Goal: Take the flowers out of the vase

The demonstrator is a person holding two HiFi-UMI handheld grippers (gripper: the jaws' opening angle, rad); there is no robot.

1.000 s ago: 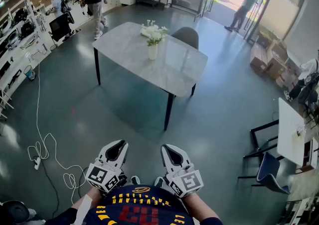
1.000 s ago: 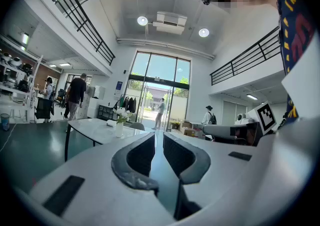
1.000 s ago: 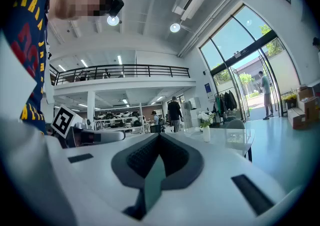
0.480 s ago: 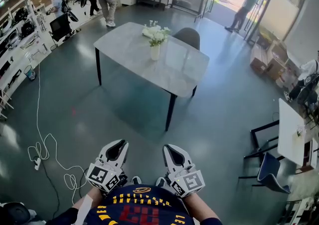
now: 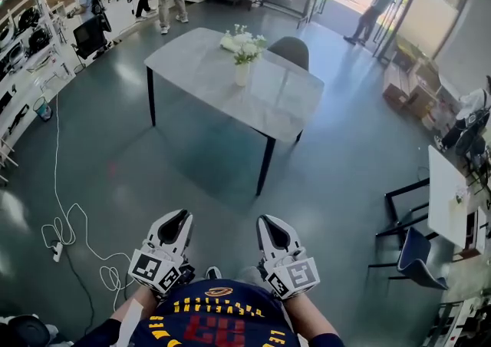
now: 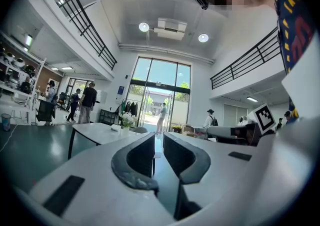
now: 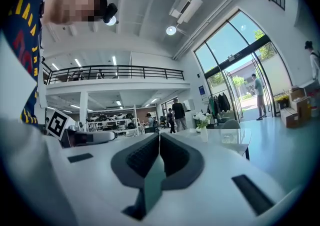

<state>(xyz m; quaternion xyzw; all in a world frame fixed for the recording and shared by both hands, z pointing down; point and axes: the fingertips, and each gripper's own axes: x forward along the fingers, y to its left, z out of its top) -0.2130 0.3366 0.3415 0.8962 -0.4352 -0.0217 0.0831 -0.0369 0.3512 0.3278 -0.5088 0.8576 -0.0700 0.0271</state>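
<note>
Pointing level, close to torso point(image 5: 219, 321), well apart from table point(image 5: 201, 69): L gripper point(image 5: 177, 220) slightly apart, empty; R gripper point(image 5: 271, 223) together.

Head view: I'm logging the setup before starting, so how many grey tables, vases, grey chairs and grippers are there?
Grey table: 1
Vase: 1
Grey chair: 1
Grippers, the left gripper and the right gripper: 2
Total: 5

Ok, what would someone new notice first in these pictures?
First the white flowers in a pale vase on the grey table, alone in the middle of the hall floor. Nearest the camera, the left gripper and right gripper point toward it, both empty and far short of the table.
</note>
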